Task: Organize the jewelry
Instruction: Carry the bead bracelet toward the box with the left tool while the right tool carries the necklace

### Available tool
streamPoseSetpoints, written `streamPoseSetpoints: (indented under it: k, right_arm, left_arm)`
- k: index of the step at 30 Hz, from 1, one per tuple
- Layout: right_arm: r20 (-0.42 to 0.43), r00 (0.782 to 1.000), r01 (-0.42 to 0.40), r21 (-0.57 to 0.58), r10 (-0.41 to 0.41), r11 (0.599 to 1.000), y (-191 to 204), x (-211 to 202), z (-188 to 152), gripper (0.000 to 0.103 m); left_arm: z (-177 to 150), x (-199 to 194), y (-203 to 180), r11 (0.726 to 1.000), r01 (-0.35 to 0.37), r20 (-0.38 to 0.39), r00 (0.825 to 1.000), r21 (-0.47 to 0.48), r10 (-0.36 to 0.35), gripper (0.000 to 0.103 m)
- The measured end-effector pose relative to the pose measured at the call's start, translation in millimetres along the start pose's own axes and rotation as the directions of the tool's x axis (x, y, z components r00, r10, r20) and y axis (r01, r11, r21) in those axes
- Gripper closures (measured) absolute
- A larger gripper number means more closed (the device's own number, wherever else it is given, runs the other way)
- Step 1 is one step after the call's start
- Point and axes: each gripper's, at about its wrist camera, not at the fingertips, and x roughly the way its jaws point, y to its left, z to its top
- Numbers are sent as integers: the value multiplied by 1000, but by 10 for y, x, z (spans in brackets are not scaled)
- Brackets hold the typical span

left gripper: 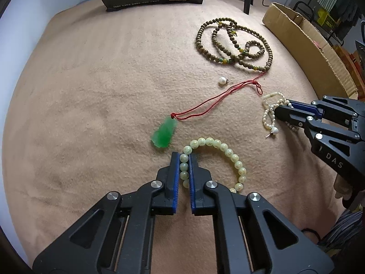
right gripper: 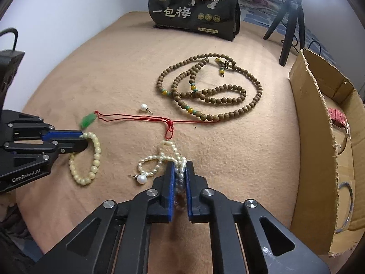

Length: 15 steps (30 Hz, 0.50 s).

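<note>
My left gripper (left gripper: 184, 157) is shut on the left side of a pale green bead bracelet (left gripper: 225, 150) lying on the tan blanket; it also shows in the right wrist view (right gripper: 95, 155). My right gripper (right gripper: 180, 165) is shut on a tangled pearl strand (right gripper: 157, 159), seen in the left wrist view (left gripper: 271, 111) with that gripper (left gripper: 279, 111) at the right. A green jade pendant (left gripper: 164, 134) on a red cord (left gripper: 216, 98) lies just beyond the bracelet. A long brown bead necklace (right gripper: 209, 91) is coiled farther back. One pearl earring (right gripper: 143, 107) lies loose; another (right gripper: 141, 179) lies by the strand.
An open cardboard box (right gripper: 319, 159) stands on the right, holding a red item and metal rings. A black snack bag (right gripper: 194, 9) stands at the back of the blanket (right gripper: 114, 73). A black tripod (right gripper: 289, 22) stands at the back right.
</note>
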Motion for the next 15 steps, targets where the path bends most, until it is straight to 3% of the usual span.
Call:
streamPoseSetpoints:
  k: [7,15]
  right_arm:
    - [52,998,-19,11,18,1000,-18,-217,61,97]
    - [122,992,-29,9,28,1000,-16,-518,140,97]
  left_arm:
    - [-62,-183,-37,1000,2,32,999,18,-3,98]
    - [1,-500,-165,1000,17,123,992,26,-20,98]
